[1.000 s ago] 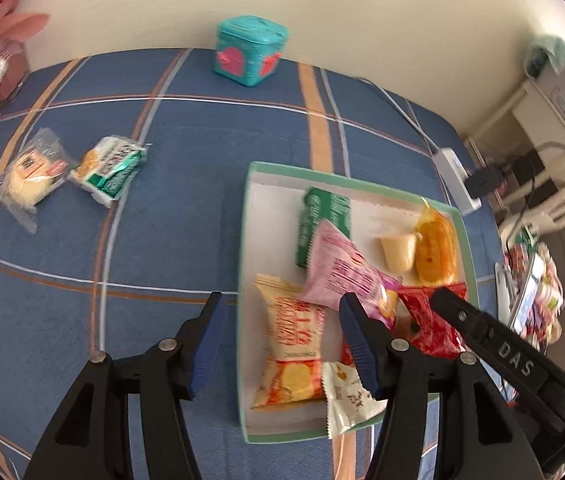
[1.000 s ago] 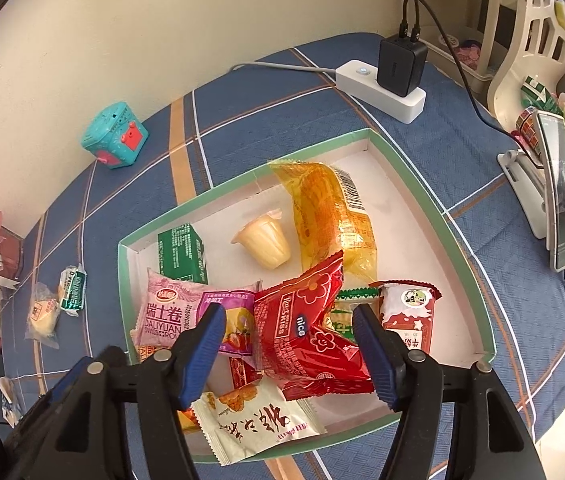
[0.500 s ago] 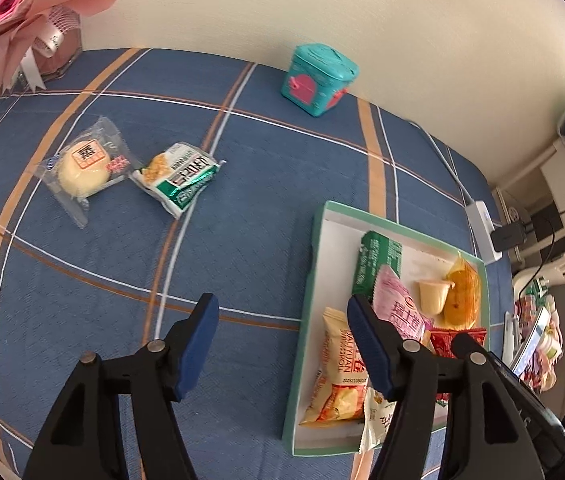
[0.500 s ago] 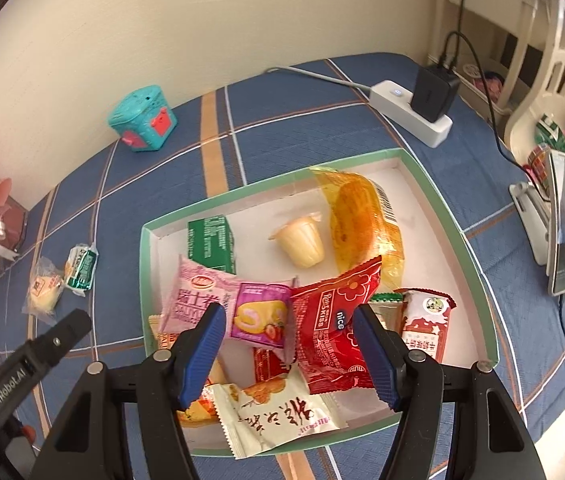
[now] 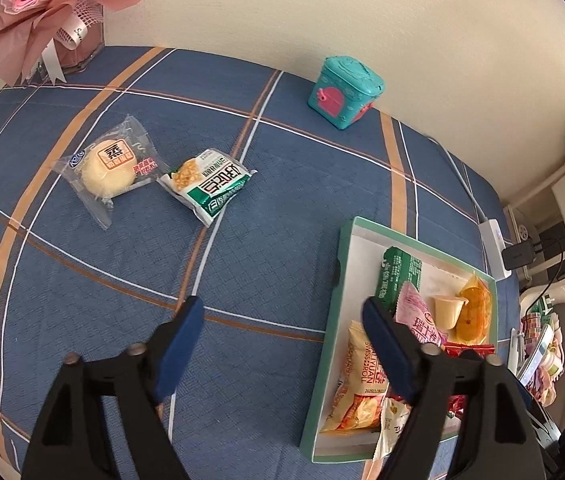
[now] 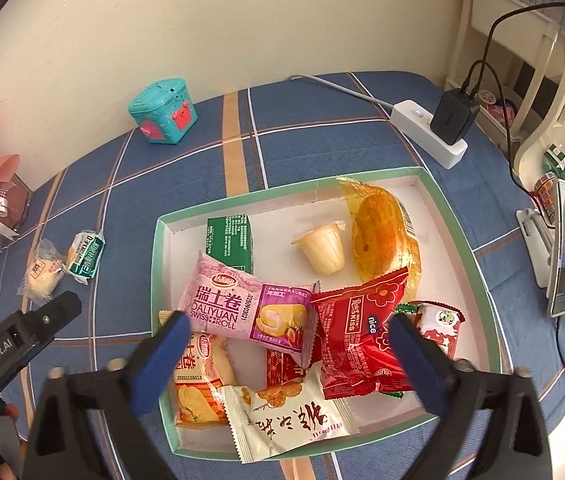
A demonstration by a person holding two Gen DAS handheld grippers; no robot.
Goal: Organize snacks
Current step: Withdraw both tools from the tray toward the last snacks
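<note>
Crinkly, light and soft, the green-white snack packet [image 5: 210, 187] lying well beyond the empty, opening left gripper [image 5: 280, 338] fingers is best pinched across its flat middle.

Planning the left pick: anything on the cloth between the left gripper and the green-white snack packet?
Nothing: in the left wrist view only bare blue plaid cloth lies between the left gripper, jaws opening and empty, and the green-white packet.
</note>
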